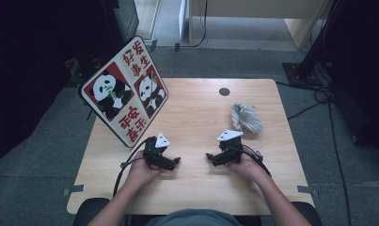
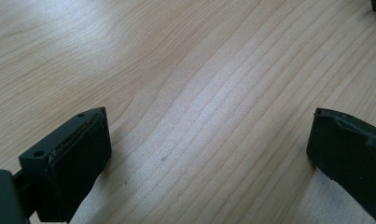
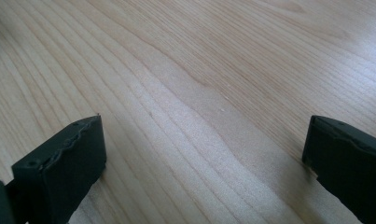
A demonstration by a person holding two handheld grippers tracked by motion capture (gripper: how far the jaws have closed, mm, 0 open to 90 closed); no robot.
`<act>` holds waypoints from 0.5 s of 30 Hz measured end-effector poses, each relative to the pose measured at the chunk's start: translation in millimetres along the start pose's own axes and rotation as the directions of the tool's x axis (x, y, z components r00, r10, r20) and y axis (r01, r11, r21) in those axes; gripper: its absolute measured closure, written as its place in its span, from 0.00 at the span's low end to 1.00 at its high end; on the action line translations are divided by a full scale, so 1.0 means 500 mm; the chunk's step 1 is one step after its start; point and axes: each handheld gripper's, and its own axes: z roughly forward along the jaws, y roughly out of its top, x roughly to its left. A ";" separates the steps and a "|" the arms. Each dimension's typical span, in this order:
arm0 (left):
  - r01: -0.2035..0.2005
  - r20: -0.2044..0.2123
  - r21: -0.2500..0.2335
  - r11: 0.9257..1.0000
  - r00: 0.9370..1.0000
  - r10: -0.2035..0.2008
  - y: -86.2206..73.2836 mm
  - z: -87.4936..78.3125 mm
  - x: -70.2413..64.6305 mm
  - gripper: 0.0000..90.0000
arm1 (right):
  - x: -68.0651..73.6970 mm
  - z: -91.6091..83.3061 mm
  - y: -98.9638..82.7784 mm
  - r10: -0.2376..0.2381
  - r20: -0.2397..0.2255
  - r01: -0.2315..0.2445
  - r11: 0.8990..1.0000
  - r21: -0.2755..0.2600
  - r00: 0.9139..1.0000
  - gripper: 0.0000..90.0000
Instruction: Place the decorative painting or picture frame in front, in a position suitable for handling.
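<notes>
Crumpled grey-white cloth [image 1: 247,117] lay bunched on tabletop [image 1: 196,117], poss. a rag.
Left claw [image 1: 174,162] & right claw [image 1: 210,157] both gaped apart, empty.

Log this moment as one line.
left claw: open, empty, low over table | right claw: open, empty | crumpled cloth: untouched, beyond right claw
</notes>
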 end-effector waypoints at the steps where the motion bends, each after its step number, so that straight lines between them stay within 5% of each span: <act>1: 0.000 -0.001 0.000 1.000 1.000 0.000 0.000 0.000 0.000 0.00 | 0.000 0.000 0.000 0.001 -0.001 -0.001 1.000 0.000 1.000 0.00; 15: 0.005 -0.006 -0.007 1.000 1.000 -0.005 0.000 -0.004 0.004 0.05 | 0.000 0.000 0.000 -0.003 0.000 0.003 1.000 -0.002 1.000 0.00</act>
